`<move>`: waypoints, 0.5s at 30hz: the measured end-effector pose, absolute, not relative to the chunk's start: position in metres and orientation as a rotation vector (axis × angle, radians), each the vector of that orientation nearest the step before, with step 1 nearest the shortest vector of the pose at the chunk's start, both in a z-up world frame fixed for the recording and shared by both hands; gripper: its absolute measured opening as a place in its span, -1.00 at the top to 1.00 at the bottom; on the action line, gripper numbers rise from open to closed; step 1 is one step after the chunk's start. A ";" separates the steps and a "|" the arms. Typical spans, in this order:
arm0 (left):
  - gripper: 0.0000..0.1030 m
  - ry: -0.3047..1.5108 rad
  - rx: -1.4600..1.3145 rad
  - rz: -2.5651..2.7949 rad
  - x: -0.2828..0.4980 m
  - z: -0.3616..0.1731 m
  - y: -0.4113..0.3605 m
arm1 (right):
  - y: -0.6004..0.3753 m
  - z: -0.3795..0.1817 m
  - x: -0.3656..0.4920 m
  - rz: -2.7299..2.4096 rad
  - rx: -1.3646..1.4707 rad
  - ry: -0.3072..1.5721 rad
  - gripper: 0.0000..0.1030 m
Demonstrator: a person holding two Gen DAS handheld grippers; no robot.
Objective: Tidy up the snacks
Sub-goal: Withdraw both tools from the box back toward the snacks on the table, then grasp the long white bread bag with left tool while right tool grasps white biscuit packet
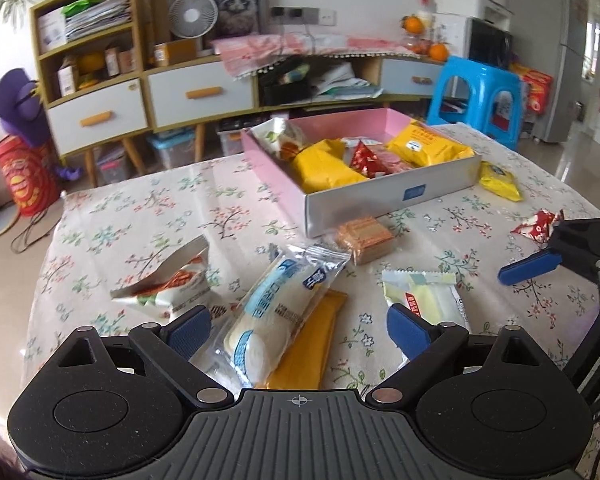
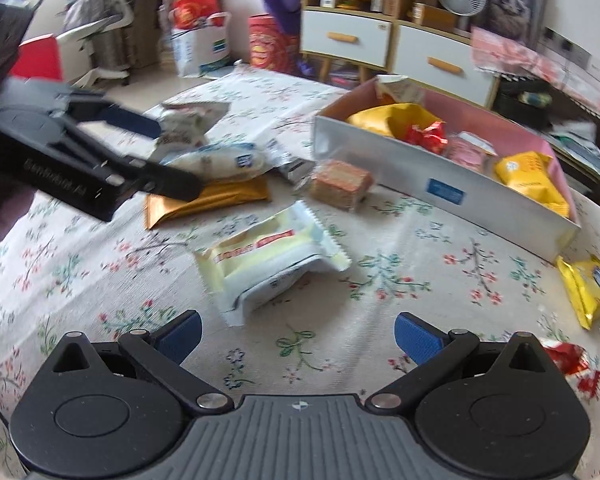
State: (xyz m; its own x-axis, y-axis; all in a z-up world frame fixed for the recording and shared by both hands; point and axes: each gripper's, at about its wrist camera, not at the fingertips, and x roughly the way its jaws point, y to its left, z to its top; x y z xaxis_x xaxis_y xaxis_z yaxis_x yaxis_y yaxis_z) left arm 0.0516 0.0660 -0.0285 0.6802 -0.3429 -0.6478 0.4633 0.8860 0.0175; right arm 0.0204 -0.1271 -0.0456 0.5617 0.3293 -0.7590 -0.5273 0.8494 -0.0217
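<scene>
1. Grippers: the left gripper (image 1: 298,330) has its jaws spread wide and holds nothing; it hovers low over a clear-wrapped white bun (image 1: 276,312). The right gripper (image 2: 298,334) is likewise wide and empty, poised just short of a pale yellow wafer pack (image 2: 272,258).
2. Step in hand, as judged: each gripper lines up on one loose snack for transfer into the box (image 1: 392,200).
3. Technique, left: the bun lies lengthwise between the fingers and rests partly on an orange packet (image 1: 320,344). Closing across the bun's narrow middle should lift it alone; too deep a reach risks catching the packet underneath.
4. Technique, right: the wafer pack sits tilted, one sealed end raised. Gripping its thick body rather than the crimped edge should keep it from slipping.
5. Container: the box, grey outside and pink inside, stands open at the far side of the floral tablecloth (image 1: 148,216). It holds two yellow bags (image 1: 328,168), a red foil sweet (image 1: 366,160), a pink item, and a white packet leaning in one corner. Room remains along the near wall.
6. Loose snacks: a brown biscuit block (image 1: 364,238) lies just beside the box; a small yellow pack (image 1: 500,180) lies past its end; a torn white packet (image 1: 168,280) and a red wrapper (image 1: 538,224) lie well apart.
</scene>
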 end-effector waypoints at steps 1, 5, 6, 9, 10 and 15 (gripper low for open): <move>-0.83 0.685 0.190 -0.463 0.054 -0.029 0.065 | -0.125 -0.047 0.021 0.520 -0.262 0.837 -0.80; -0.59 0.709 0.210 -0.465 0.064 -0.035 0.059 | -0.119 -0.049 0.025 0.529 -0.257 0.836 -0.80; -0.52 0.715 0.215 -0.466 0.066 -0.037 0.058 | -0.119 -0.049 0.026 0.528 -0.257 0.833 -0.80; -0.41 0.729 0.241 -0.462 0.071 -0.042 0.053 | -0.117 -0.050 0.032 0.521 -0.249 0.826 -0.81; -0.39 0.730 0.252 -0.457 0.073 -0.044 0.052 | -0.117 -0.050 0.034 0.517 -0.245 0.821 -0.81; -0.21 0.742 0.252 -0.429 0.081 -0.049 0.051 | -0.113 -0.052 0.043 0.515 -0.235 0.806 -0.81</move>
State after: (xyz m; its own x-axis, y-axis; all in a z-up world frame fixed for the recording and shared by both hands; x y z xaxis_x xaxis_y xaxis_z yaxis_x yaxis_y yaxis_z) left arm 0.0813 0.0514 -0.0490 0.6566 -0.2864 -0.6978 0.4615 0.8843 0.0713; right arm 0.0426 -0.1134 -0.0518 0.5784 0.3487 -0.7375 -0.5232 0.8522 -0.0075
